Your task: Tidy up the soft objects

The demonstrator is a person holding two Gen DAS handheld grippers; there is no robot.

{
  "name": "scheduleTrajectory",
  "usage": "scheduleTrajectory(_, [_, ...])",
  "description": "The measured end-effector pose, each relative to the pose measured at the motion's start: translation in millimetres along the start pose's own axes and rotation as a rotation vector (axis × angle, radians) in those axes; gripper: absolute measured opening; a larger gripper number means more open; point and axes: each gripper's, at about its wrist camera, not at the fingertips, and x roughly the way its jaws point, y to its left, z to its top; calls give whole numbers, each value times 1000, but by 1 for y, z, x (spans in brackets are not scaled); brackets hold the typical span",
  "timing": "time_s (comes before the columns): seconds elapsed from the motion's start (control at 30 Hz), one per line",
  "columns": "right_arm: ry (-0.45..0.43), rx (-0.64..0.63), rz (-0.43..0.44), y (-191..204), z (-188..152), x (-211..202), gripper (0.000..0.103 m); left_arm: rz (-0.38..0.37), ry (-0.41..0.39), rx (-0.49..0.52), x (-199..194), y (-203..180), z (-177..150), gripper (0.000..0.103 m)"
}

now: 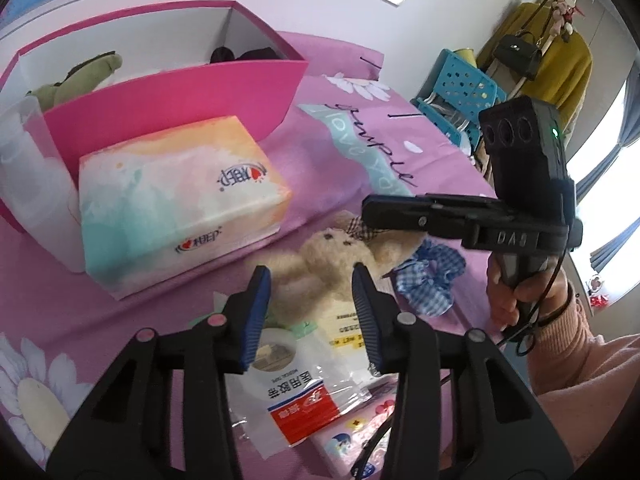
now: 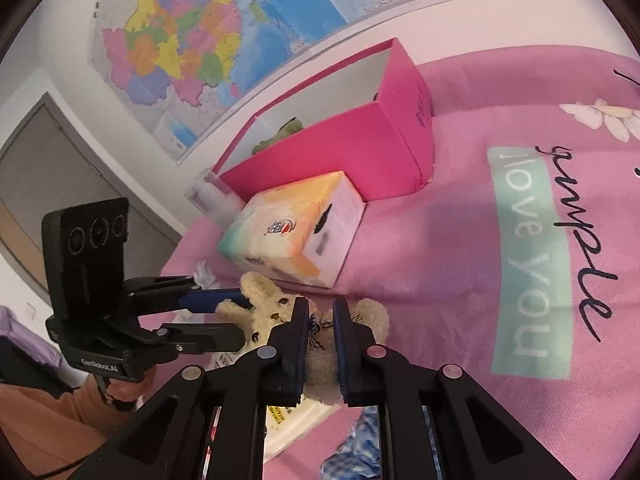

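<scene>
A beige teddy bear (image 1: 332, 256) with a checked bow lies on the pink bedspread; it also shows in the right wrist view (image 2: 272, 300). My left gripper (image 1: 312, 276) is open, its fingers on either side of the bear's head. My right gripper (image 2: 322, 316) is shut on the bear's body by the bow; it reaches in from the right in the left wrist view (image 1: 400, 208). A blue checked scrunchie (image 1: 432, 280) lies right of the bear. A pink box (image 1: 180, 92) at the back holds a green plush (image 1: 76, 80) and a dark item.
A pastel tissue pack (image 1: 176, 196) lies in front of the pink box, a clear plastic container (image 1: 20, 152) at its left. Plastic packets of medical tape (image 1: 296, 384) lie under my left gripper. A blue crate (image 1: 456, 88) and a coat rack stand beyond the bed.
</scene>
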Motion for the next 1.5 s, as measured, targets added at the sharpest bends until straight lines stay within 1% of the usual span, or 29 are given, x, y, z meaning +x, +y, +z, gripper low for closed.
scheduleTrajectory(0.03, [-2, 19, -12, -4, 0, 0, 28, 5, 4, 0, 1, 1, -1, 44])
scheduleTrajectory(0.07, [7, 41, -15, -10, 1, 0, 32, 10, 9, -3, 2, 2, -2, 44])
scheduleTrajectory(0.1, [11, 54, -17, -13, 0, 1, 40, 11, 14, -7, 3, 4, -4, 44])
scheduleTrajectory(0.13, [12, 71, -18, -17, -1, 1, 46, 13, 20, -13, 4, 6, -5, 44])
scheduleTrajectory(0.2, [24, 96, -8, -26, -2, 2, 51, 7, 31, -24, 7, 9, -7, 44])
scheduleTrajectory(0.23, [30, 114, 1, -30, -2, 2, 52, 2, 35, -27, 7, 11, -8, 44])
scheduleTrajectory(0.33, [46, 116, 24, -32, -2, 6, 52, 2, 41, -20, 9, 10, -11, 45])
scheduleTrajectory(0.4, [53, 117, 24, -32, -1, 8, 52, -1, 40, -20, 7, 9, -11, 45])
scheduleTrajectory(0.5, [21, 148, 51, -36, 1, -2, 52, -1, 41, -19, 8, 9, -12, 44])
scheduleTrajectory(0.57, [-2, 144, 57, -36, -1, -14, 52, -3, 44, -22, 10, 10, -12, 44])
scheduleTrajectory(0.67, [18, 137, 81, -33, -7, -17, 53, -8, 44, -22, 11, 10, -10, 44])
scheduleTrajectory(0.77, [63, 136, 72, -34, -13, -8, 53, -6, 51, -23, 13, 10, -9, 44])
scheduleTrajectory(0.83, [87, 142, 93, -35, -16, 0, 53, -11, 54, -18, 14, 9, -8, 45])
scheduleTrajectory(0.93, [91, 132, 98, -31, -18, 6, 53, -26, 58, -15, 14, 6, -8, 45])
scheduleTrajectory(0.97, [92, 129, 101, -30, -18, 7, 50, -32, 57, -19, 14, 6, -9, 45])
scheduleTrajectory(1.0, [84, 120, 98, -29, -18, 6, 44, -48, 57, -26, 14, 6, -8, 45])
scheduleTrajectory(1.03, [79, 110, 92, -27, -18, 6, 41, -58, 58, -32, 13, 6, -9, 44])
scheduleTrajectory(1.07, [77, 102, 86, -26, -18, 5, 40, -67, 58, -39, 13, 6, -9, 44])
scheduleTrajectory(1.17, [53, 80, 77, -22, -17, 1, 39, -68, 45, -36, 9, 3, -9, 44])
scheduleTrajectory(1.27, [22, 52, 65, -15, -14, -6, 39, -73, 15, -29, -2, -1, -5, 44])
scheduleTrajectory(1.4, [-21, 18, 68, -2, -6, -16, 39, -56, -44, 0, -24, -7, 7, 44])
scheduleTrajectory(1.5, [-58, -24, 65, 10, 7, -25, 39, -28, -94, 27, -41, -11, 20, 44])
